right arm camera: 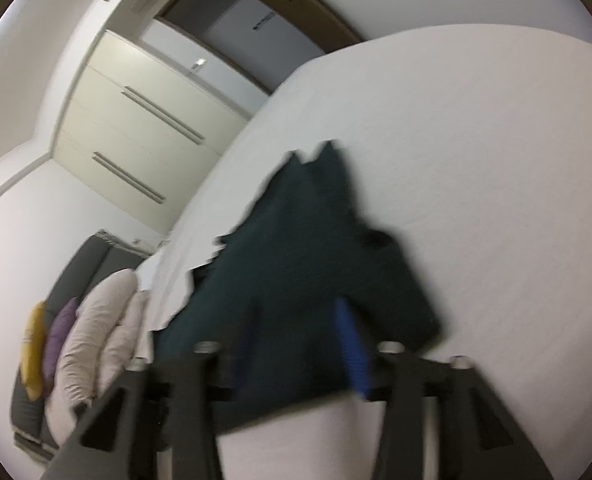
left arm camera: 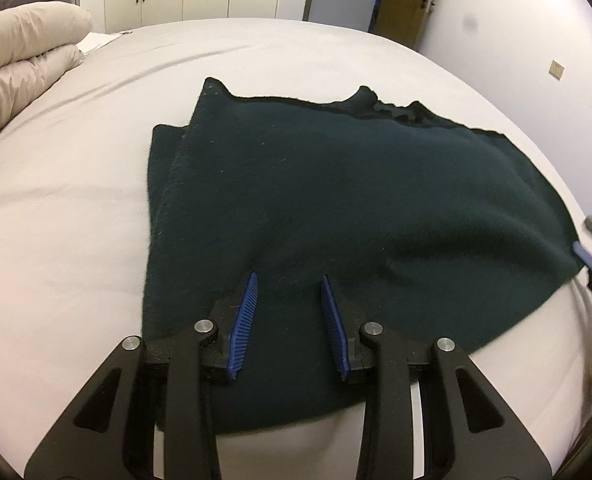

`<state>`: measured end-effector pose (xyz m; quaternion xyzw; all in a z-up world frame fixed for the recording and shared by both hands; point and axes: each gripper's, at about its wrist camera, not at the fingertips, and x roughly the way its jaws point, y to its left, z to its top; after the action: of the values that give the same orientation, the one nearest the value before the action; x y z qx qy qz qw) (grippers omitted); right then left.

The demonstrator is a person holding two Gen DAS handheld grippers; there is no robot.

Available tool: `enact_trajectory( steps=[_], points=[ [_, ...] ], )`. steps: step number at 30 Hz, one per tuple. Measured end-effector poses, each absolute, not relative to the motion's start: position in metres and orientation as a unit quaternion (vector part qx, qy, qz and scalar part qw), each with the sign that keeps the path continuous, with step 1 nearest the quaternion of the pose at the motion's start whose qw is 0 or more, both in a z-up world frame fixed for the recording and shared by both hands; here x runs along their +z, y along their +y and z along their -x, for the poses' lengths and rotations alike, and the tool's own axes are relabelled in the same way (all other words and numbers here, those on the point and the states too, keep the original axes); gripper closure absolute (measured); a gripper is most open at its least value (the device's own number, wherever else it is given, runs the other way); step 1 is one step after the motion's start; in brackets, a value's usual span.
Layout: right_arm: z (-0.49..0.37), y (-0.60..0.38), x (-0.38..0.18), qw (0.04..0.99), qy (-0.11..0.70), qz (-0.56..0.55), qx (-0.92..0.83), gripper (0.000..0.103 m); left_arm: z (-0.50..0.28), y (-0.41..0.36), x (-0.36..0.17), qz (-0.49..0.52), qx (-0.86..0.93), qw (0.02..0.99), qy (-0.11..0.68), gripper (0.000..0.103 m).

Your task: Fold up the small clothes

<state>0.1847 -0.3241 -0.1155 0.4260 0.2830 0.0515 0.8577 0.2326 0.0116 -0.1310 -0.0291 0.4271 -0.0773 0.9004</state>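
Bed with a smooth white sheet [left arm camera: 75, 216] carries everything. Dark teal fleece garment [left arm camera: 336, 184], folded over with a second layer showing at its left edge, lies flat mid-bed. Puffy beige folded duvet [left arm camera: 19, 60] sits at the far left. Beyond it, yellow and purple cushions [right arm camera: 47, 348], probably on the bed too; view blurred.

cloth: we see a dark green garment [right arm camera: 296, 272] on the white bed [right arm camera: 476, 168]
right gripper [right arm camera: 300, 344]: our blurred jaws stand apart over its near edge
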Motion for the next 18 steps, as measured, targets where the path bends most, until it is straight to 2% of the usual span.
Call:
enact_trajectory(
  steps=[4,8,10,11,12,16,17,18],
  points=[
    [-0.204,-0.252,-0.102,0.851,0.336,-0.383,0.13,0.051,-0.228,0.014,-0.132,0.025,-0.072,0.9,0.429,0.071],
    [-0.24,-0.184,-0.118,0.823,0.417,-0.333,0.195,0.051,-0.225,0.018,-0.136,0.036,-0.067,0.898,0.433,0.07],
    [-0.25,-0.187,-0.13,0.821,0.422,-0.337,0.183,0.07,-0.219,0.026,-0.137,0.046,-0.069,0.897,0.434,0.07],
    [-0.252,-0.193,-0.133,0.82,0.421,-0.346,0.176,0.085,-0.217,0.03,-0.136,0.053,-0.072,0.896,0.435,0.07],
    [-0.251,-0.208,-0.137,0.816,0.416,-0.367,0.161,0.09,-0.216,0.032,-0.136,0.056,-0.073,0.896,0.434,0.07],
    [-0.228,-0.28,-0.144,0.809,0.36,-0.46,0.064,0.09,-0.205,0.046,-0.13,0.088,-0.074,0.899,0.423,0.07],
    [-0.223,-0.286,-0.141,0.809,0.353,-0.467,0.052,0.089,-0.202,0.051,-0.129,0.106,-0.074,0.899,0.418,0.07],
    [-0.219,-0.286,-0.135,0.817,0.346,-0.46,0.041,0.08,-0.197,0.059,-0.126,0.132,-0.074,0.899,0.41,0.07]
  ],
)
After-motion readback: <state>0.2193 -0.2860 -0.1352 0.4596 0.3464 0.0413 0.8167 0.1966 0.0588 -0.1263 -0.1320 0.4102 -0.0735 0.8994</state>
